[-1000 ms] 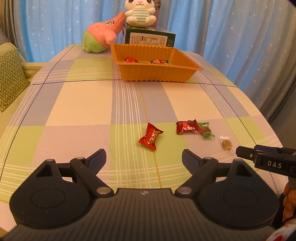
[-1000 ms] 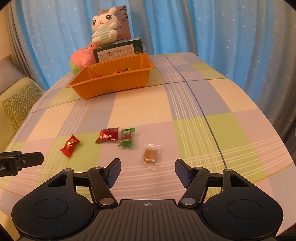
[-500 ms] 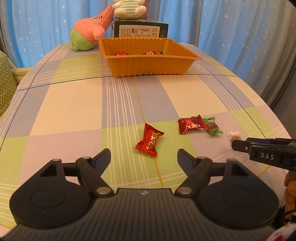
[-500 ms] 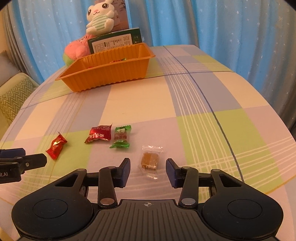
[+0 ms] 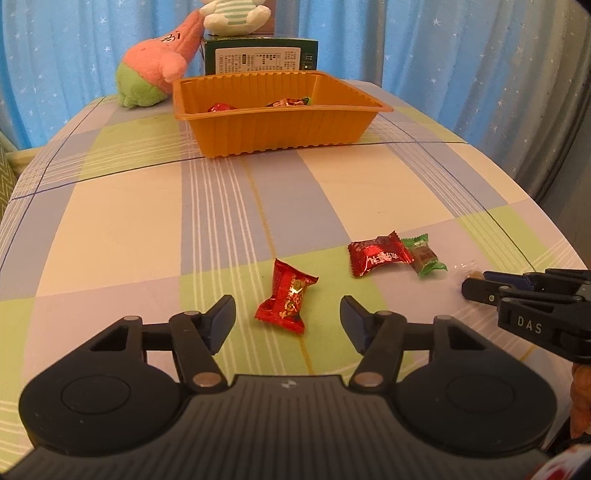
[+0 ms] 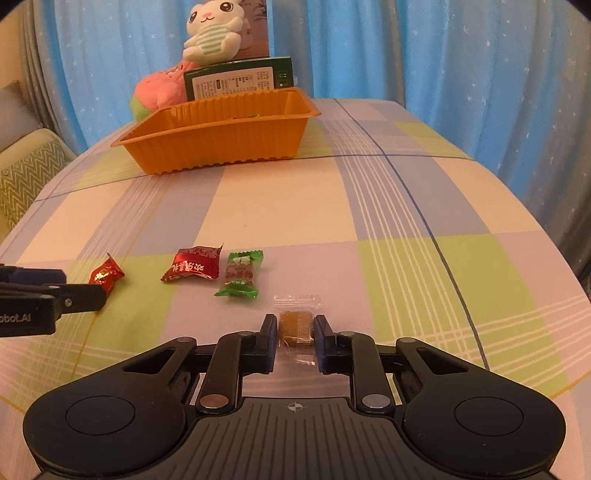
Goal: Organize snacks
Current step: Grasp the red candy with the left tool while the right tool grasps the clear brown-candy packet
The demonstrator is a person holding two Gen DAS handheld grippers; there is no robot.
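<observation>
My right gripper (image 6: 295,328) is low on the table, its jaws closed in against a brown candy in a clear wrapper (image 6: 294,326). My left gripper (image 5: 288,314) is open and low, with a small red candy (image 5: 286,301) between its fingertips, untouched. A larger red candy (image 5: 378,253) and a green-wrapped candy (image 5: 423,256) lie side by side between the two grippers. An orange tray (image 5: 280,129) stands at the far end of the table and holds a few candies. The right gripper also shows in the left wrist view (image 5: 476,286).
A pink plush (image 5: 155,70), a white bunny plush (image 6: 214,33) and a green box (image 5: 258,55) stand behind the tray. Blue curtains hang behind the table. A cushioned seat (image 6: 22,170) is off the left edge. The table edge curves away at right.
Both grippers moved forward and down toward the candies. The right jaws narrowed from wide open to closed against the clear-wrapped brown candy. The left jaws stayed open.
</observation>
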